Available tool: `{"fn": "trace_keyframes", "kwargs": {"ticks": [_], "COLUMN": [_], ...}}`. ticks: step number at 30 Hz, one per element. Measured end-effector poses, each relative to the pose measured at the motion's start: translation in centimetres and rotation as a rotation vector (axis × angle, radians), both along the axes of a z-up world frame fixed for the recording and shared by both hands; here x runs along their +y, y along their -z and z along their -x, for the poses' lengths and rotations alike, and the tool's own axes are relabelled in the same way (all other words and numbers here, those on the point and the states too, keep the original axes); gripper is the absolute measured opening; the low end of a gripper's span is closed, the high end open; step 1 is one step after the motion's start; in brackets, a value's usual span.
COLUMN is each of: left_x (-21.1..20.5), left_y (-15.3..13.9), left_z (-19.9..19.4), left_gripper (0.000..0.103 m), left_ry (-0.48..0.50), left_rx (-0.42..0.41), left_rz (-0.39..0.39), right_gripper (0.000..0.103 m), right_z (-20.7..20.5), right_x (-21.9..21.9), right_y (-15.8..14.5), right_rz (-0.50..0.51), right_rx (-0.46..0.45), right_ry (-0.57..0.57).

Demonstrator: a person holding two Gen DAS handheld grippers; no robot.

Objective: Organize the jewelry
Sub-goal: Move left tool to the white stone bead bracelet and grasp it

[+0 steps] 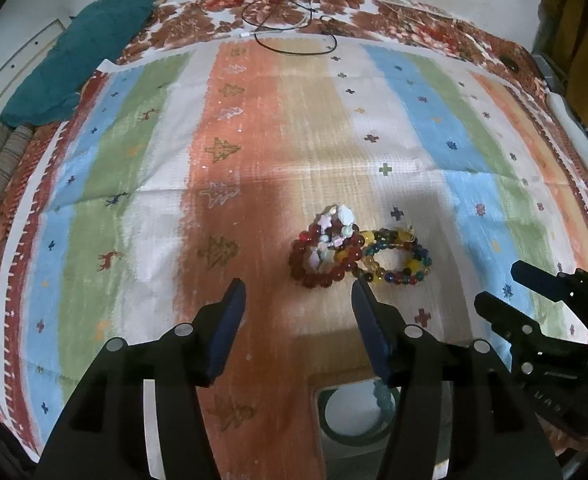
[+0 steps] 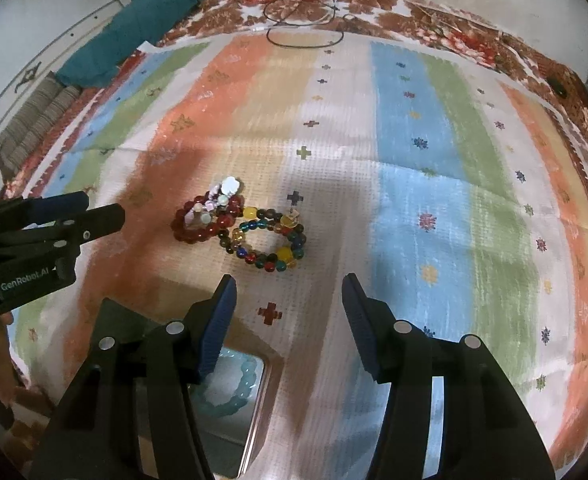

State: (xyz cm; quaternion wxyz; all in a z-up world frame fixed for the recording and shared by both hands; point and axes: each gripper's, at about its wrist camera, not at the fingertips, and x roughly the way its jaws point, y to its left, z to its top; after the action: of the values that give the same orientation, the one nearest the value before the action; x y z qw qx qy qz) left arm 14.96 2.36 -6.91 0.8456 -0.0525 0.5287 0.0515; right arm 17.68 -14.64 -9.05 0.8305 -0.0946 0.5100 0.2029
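Left wrist view: my left tongs (image 1: 297,304) hang released, nothing between the pads, just short of the red bead bracelet (image 1: 321,258), which has a pale stone bracelet (image 1: 333,226) lying on it and touches the multicoloured bead bracelet (image 1: 397,258) on the striped cloth (image 1: 134,184). Below, a box (image 1: 333,380) already holds an aqua bracelet (image 1: 383,394).

Right wrist view: my right tongs (image 2: 288,304) are released too, empty, near the multicoloured bracelet. The aqua bracelet sits in the box beneath. I judge one piece stowed, three left.
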Motion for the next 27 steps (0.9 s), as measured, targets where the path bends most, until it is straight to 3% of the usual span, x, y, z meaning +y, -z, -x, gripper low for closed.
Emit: {"fn": "trace_keyframes", "kwargs": {"ticks": [8,27], "left_x": [-0.8,-2.3], "left_y": [1.0,4.5], "left_z": [-2.0,-6.4], "left_gripper": [0.055,0.057], "left_ry": [0.026,0.069], "left_rx": [0.018,0.07], "left_rz": [-0.044,-0.054], "right_gripper": [0.055,0.055], "right_z": [-0.9,-3.5], "right_x": [0.8,0.8], "right_y": [0.9,3.6], "right_rz": [0.021,0.03], "right_rx": [0.012,0.064], "right_ry": [-0.012,0.029]}}
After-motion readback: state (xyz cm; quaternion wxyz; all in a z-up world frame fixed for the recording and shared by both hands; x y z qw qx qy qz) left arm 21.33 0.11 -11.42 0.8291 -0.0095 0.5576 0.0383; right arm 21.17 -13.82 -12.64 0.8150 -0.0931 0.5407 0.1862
